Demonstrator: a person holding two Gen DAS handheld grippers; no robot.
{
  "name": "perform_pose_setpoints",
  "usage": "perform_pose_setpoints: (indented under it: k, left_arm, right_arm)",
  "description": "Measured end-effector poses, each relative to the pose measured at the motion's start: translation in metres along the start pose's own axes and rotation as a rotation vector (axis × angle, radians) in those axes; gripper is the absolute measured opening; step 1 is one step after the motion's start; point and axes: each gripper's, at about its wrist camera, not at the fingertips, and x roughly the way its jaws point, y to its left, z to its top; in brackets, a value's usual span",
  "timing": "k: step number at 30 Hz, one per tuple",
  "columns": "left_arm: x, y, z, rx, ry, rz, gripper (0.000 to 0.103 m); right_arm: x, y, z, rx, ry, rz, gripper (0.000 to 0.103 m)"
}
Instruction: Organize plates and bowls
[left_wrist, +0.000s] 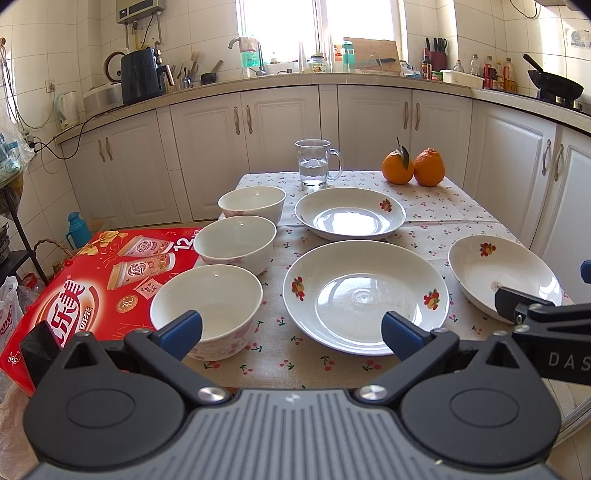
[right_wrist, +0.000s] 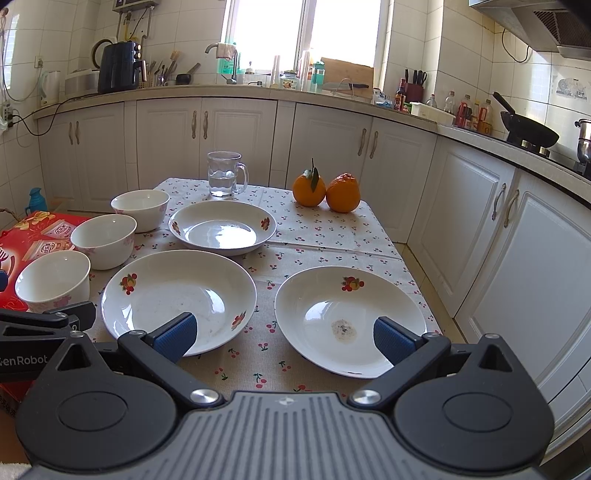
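Three white bowls stand in a row down the table's left side: near bowl, middle bowl, far bowl. Three white fruit-print plates lie apart: far plate, near-centre plate, right plate with a grey smudge inside. My left gripper is open, hovering at the front edge between near bowl and centre plate. My right gripper is open, between centre and right plates. Neither holds anything.
A glass mug of water and two oranges stand at the table's far end. A red carton lies left of the table. White kitchen cabinets surround the cherry-print tablecloth.
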Motion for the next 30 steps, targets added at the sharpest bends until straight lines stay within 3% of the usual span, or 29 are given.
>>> perform_pose_setpoints:
  k: [21,30]
  left_arm:
    - [0.001,-0.003,0.002,0.008,0.003,0.000,0.102]
    - [0.001,-0.003,0.013,0.026,-0.036,-0.050,0.102]
  right_arm:
    - [-0.001,-0.002,0.003,0.000,-0.002,0.006,0.103]
    - [-0.002,-0.011,0.009,-0.012,-0.037,0.029,0.103]
